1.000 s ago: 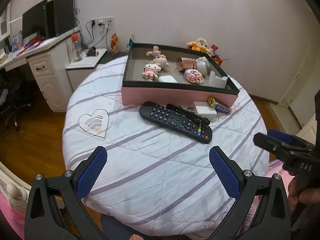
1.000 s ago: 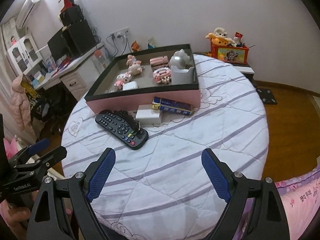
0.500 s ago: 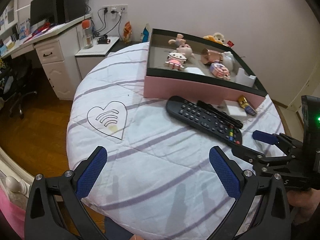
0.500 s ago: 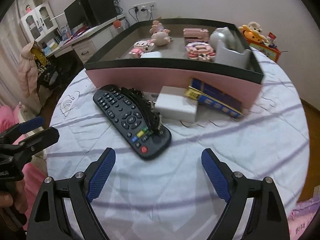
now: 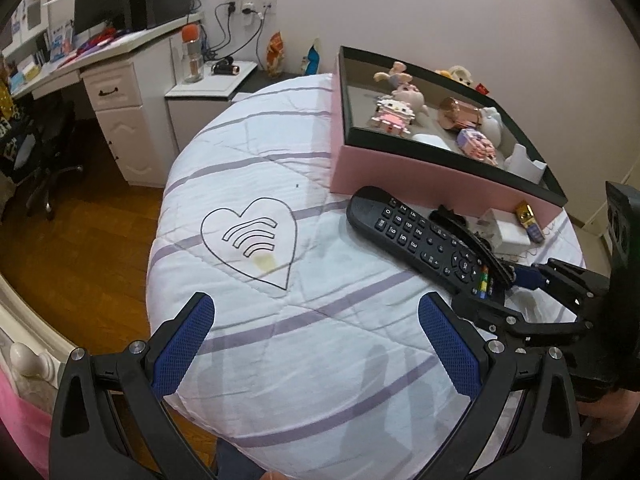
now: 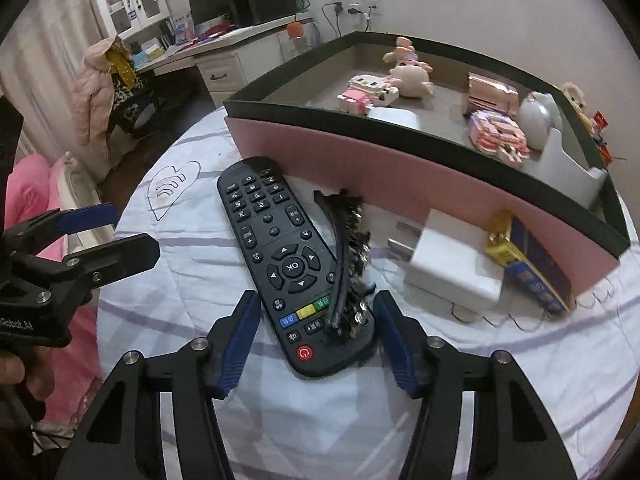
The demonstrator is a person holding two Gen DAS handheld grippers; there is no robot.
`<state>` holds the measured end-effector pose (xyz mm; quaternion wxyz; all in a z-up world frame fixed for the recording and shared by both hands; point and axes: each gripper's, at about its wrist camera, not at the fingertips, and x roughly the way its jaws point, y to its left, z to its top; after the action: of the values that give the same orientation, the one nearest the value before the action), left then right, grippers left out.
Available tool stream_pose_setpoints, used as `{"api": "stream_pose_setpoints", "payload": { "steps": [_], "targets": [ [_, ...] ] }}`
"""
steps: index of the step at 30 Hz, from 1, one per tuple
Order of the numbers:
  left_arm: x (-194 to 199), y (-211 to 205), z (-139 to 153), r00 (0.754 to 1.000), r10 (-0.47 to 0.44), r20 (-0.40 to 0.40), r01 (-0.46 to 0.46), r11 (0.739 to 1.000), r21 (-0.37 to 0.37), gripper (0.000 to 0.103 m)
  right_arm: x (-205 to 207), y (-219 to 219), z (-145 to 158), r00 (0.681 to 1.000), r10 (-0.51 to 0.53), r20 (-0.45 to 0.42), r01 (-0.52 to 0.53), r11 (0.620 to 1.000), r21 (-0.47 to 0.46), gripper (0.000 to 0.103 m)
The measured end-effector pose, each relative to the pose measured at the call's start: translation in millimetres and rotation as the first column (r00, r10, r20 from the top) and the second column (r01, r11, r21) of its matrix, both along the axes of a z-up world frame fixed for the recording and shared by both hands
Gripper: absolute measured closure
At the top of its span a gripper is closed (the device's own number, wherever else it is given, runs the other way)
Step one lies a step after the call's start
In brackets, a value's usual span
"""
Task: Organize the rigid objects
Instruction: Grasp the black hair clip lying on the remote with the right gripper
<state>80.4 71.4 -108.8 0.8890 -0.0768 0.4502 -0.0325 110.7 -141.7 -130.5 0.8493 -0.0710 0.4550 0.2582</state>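
Note:
A black remote control (image 6: 284, 256) lies on the white quilted round table, with a black hair clip (image 6: 349, 256) on its right edge. My right gripper (image 6: 316, 332) is open, its blue pads on either side of the remote's near end, apart from it. It also shows in the left wrist view (image 5: 516, 284). My left gripper (image 5: 316, 344) is open and empty above the table's near left part. A white charger (image 6: 452, 260) and a blue-yellow box (image 6: 528, 264) lie against the pink tray (image 6: 400, 184).
The pink tray with a black rim (image 5: 440, 140) holds several toys and a white holder (image 6: 568, 168). A heart drawing (image 5: 252, 240) marks the cloth. A desk (image 5: 104, 64), a chair and wood floor lie left of the table.
My right gripper has moved forward and down to the remote's near end and narrowed around it. My left gripper has shifted left, toward the heart drawing.

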Motion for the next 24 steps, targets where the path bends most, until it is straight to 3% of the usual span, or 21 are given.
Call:
{"api": "stream_pose_setpoints", "payload": {
  "steps": [6, 10, 14, 19, 24],
  "targets": [
    [1, 2, -2, 1.0, 0.005, -0.005, -0.005, 1.0, 0.002, 0.0, 2, 13, -3, 0.999, 0.02, 0.032, -0.019, 1.0, -0.016, 0.037],
    [1, 5, -3, 1.0, 0.015, -0.005, -0.015, 1.0, 0.002, 0.0, -7, 6, 0, 0.998, 0.062, -0.011, -0.062, 0.997, 0.052, 0.047],
    [1, 5, -5, 1.0, 0.016, -0.013, -0.016, 1.0, -0.001, 0.0, -7, -3, -3, 0.999, 0.038, -0.007, -0.037, 0.995, 0.098, 0.046],
    [-3, 0, -2, 1.0, 0.002, -0.006, -0.002, 1.0, 0.008, 0.0, -6, 7, -3, 0.999, 0.037, 0.0, -0.037, 0.996, 0.082, 0.042],
    [-5, 5, -2, 1.0, 0.015, -0.005, -0.015, 1.0, 0.006, 0.0, -18, -14, 15, 1.0, -0.016, 0.025, 0.013, 0.99, 0.138, 0.041]
  ]
}}
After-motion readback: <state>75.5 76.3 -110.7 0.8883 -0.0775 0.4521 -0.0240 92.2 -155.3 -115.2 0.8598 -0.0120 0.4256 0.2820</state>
